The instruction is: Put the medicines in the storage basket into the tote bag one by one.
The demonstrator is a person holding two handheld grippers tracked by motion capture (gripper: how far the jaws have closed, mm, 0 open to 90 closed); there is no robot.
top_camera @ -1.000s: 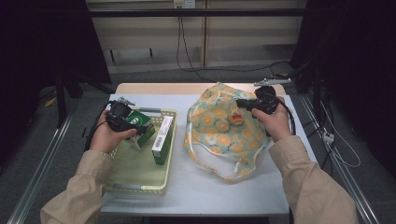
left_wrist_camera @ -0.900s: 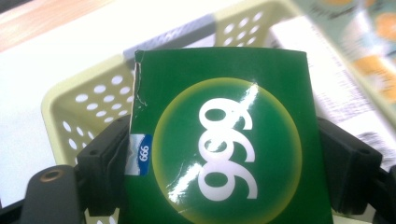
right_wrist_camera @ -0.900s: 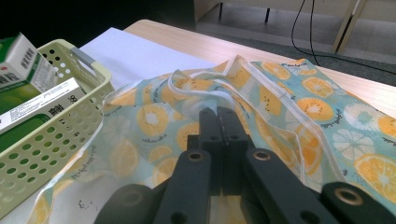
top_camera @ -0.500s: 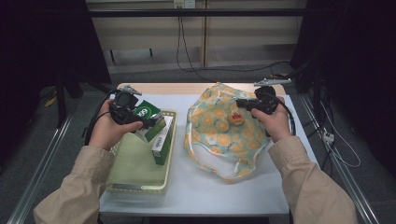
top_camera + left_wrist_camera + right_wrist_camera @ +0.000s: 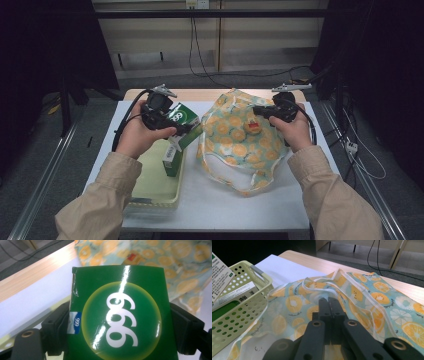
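Left gripper [image 5: 177,131] raised over the far end of the basket [image 5: 150,192], fingers [image 5: 56,327] clamped on the sides of a green box [image 5: 184,125]. In the left gripper view, box [image 5: 120,315] upright between the black fingers, white "999" in a yellow-ringed circle facing the camera, small blue sticker at its left edge. Box clear of the basket, tilted toward the bag [image 5: 245,140], its near corner just beside the bag's edge. Second green-and-white box [image 5: 172,159] standing on end inside the basket, leaning at the right wall.

Right gripper [image 5: 257,111] over the far side of the bag, fingers [image 5: 329,312] together, pinching a fold of the fabric. Bag [image 5: 362,300] patterned with orange slices, lying rumpled on the white table [image 5: 215,200], pale handle loop toward the near edge. Basket [image 5: 242,305] touching the bag's left side.
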